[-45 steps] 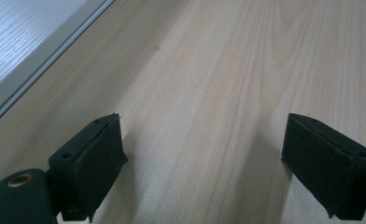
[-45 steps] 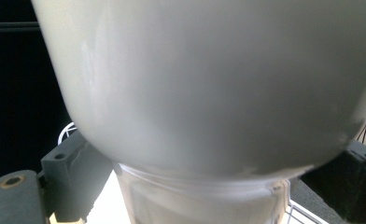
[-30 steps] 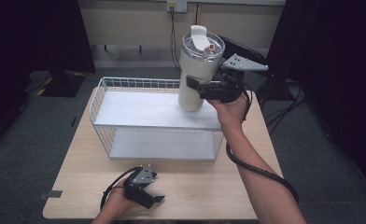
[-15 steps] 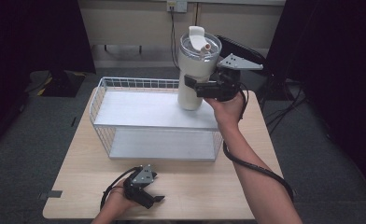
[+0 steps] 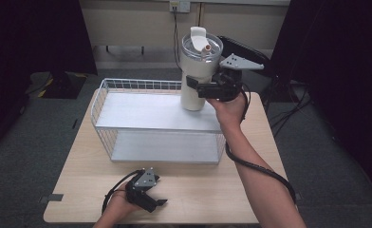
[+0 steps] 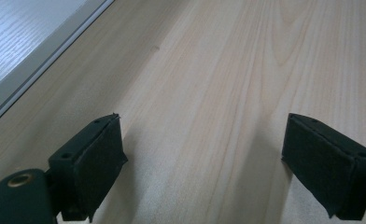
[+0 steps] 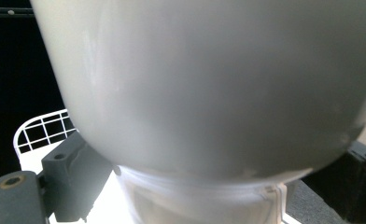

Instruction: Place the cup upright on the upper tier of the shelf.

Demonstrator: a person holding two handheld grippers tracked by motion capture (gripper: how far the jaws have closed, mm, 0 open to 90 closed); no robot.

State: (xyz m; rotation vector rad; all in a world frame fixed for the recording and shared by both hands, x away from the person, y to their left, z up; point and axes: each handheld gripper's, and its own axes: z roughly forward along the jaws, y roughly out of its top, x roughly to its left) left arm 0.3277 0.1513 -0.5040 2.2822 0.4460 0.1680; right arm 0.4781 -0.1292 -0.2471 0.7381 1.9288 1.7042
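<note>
2 grippers are at work over a pale wooden table (image 5: 250,190), and the biggest thing standing on it is a white wire basket (image 5: 103,102) with a flat white top shelf and a lower shelf beneath. Next in size is the cream tumbler (image 5: 193,76), a tall cup with a clear lid and a spout. It is upright, above the right rear corner of the basket's top shelf. From the high view one cannot tell whether its base touches the shelf or hangs just above it.

The right gripper (image 5: 208,90) holds the tumbler by its lower body, with 1 jaw on each side. In the right gripper view the cup wall (image 7: 209,84) is very close to the camera, and the jaws press against it, so the grip looks firm.

The left gripper (image 5: 153,202) rests near the front edge of the table. Its jaws stand wide apart with nothing between them, and in the left gripper view bare wood (image 6: 228,93) lies under them.

The step in hand seems to be the carrying of the tumbler at the basket, either placing it on the top shelf or lifting it away. The next move probably calls for keeping the cup vertical, because it is tall and top-heavy, and for moving slowly so that the base does not catch the wire rim.
</note>
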